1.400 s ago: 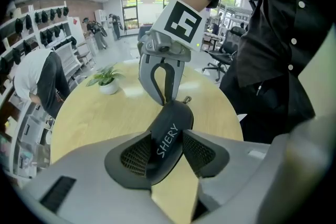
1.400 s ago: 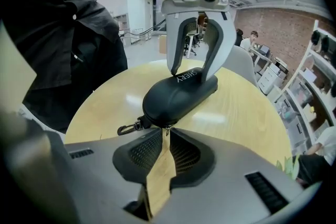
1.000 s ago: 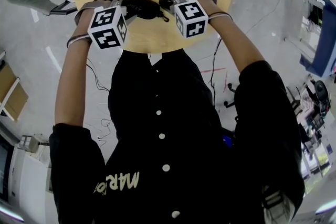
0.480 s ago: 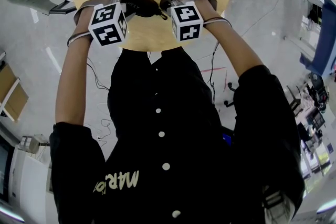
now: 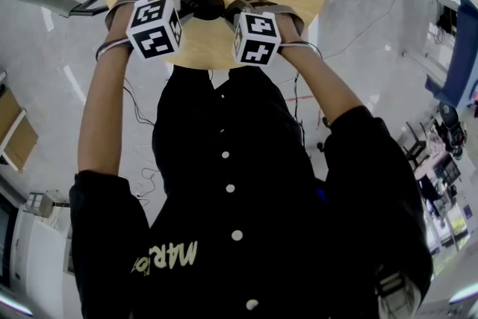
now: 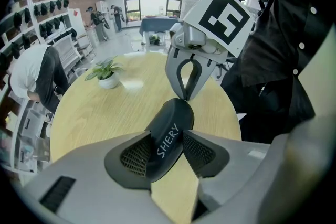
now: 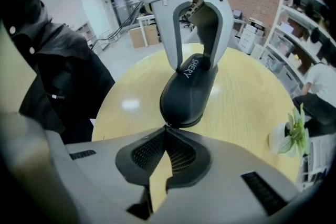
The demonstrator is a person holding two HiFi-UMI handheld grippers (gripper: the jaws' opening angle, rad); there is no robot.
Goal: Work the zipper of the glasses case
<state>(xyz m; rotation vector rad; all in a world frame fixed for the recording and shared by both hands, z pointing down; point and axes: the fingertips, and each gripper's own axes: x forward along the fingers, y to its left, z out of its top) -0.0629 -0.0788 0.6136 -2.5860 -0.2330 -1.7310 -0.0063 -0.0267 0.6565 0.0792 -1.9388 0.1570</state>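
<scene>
While the left gripper [image 6: 167,139] clamps the black oval hard-shell glasses case [image 6: 177,113] over the round wooden table [image 6: 105,107], the right gripper [image 7: 165,127], pinched shut at its zipper edge, has rolled and slid closer to the left one.

White lettering "SHERY" runs along the black glasses case [image 6: 170,139]; it also reads in the right gripper view, on the far end of the case [image 7: 191,68]. Pale letters "MAR" show on the front of the person's black shirt [image 5: 168,258]; the rest of that print is unreadable.
</scene>
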